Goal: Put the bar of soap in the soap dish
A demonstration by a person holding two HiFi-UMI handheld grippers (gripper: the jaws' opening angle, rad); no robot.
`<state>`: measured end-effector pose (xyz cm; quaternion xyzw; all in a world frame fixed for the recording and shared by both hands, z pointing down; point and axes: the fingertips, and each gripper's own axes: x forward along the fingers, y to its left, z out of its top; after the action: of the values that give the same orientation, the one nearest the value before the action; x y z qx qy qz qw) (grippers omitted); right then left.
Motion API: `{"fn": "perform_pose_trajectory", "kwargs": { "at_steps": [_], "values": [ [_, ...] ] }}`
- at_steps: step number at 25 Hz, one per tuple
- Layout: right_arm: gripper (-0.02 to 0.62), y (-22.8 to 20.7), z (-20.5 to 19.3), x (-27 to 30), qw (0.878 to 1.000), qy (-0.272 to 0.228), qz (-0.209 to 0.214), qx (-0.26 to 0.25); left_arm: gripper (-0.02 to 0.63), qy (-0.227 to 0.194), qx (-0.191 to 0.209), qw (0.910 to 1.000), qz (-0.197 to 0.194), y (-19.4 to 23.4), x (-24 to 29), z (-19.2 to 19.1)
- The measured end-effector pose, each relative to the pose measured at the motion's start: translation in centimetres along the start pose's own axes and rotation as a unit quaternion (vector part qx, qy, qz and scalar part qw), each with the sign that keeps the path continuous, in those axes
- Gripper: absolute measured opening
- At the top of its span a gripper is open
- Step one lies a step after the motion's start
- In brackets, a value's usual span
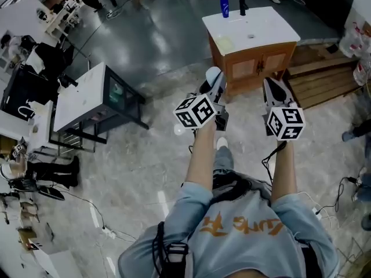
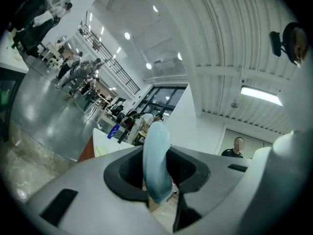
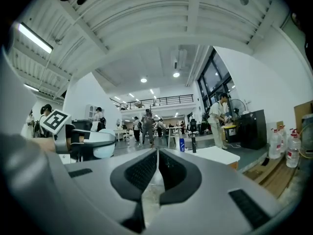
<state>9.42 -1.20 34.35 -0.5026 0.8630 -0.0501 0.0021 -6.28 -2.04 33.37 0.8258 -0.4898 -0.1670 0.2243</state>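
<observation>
My left gripper [image 1: 214,79] is shut on a pale blue bar of soap [image 2: 156,159], which stands on edge between its dark pads. In the head view the soap [image 1: 213,74] shows as a pale lump at the jaw tips. To its right, my right gripper [image 1: 272,89] is shut with nothing in it [image 3: 156,173]. Both point level toward a wooden cabinet [image 1: 256,66] with a white basin top [image 1: 264,33]. A flat pale yellow item [image 1: 225,43] lies on that top's near left part; I cannot tell whether it is the soap dish.
A blue bottle [image 1: 224,6] and a black fixture [image 1: 243,4] stand at the back of the basin top. Wooden pallets [image 1: 324,77] lie right of the cabinet. A white-topped table on a dark frame [image 1: 87,97] stands to the left. Cables trail on the floor.
</observation>
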Motion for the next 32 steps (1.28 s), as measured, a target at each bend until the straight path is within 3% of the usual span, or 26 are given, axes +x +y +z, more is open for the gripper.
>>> {"fn": "perform_pose_trajectory", "kwargs": {
  "at_steps": [10, 16, 20, 24, 32],
  "values": [
    [0.032, -4.5, -7.1, 15.6, 0.994, 0.105, -0.017, 0.036, 0.124, 0.091, -0.085, 0.9916, 0.034, 14.3, 11.5, -3.8],
    [0.032, -5.7, -7.6, 24.0, 0.993, 0.115, -0.022, 0.027, 0.124, 0.101, -0.119, 0.9869, 0.041, 20.7, 16.7, -3.1],
    [0.032, -6.6, -8.2, 26.2, 0.992, 0.125, -0.023, 0.011, 0.124, 0.097, -0.128, 0.9856, 0.054, 22.9, 18.7, -2.8],
    [0.032, -9.5, -9.3, 27.5, 0.988, 0.143, -0.042, 0.026, 0.124, 0.109, -0.135, 0.9836, 0.051, 23.5, 21.2, -3.2],
    [0.032, -11.9, -11.3, 29.8, 0.985, 0.168, -0.017, 0.046, 0.124, 0.122, -0.164, 0.9770, 0.060, 25.0, 26.2, -5.2]
  ]
}}
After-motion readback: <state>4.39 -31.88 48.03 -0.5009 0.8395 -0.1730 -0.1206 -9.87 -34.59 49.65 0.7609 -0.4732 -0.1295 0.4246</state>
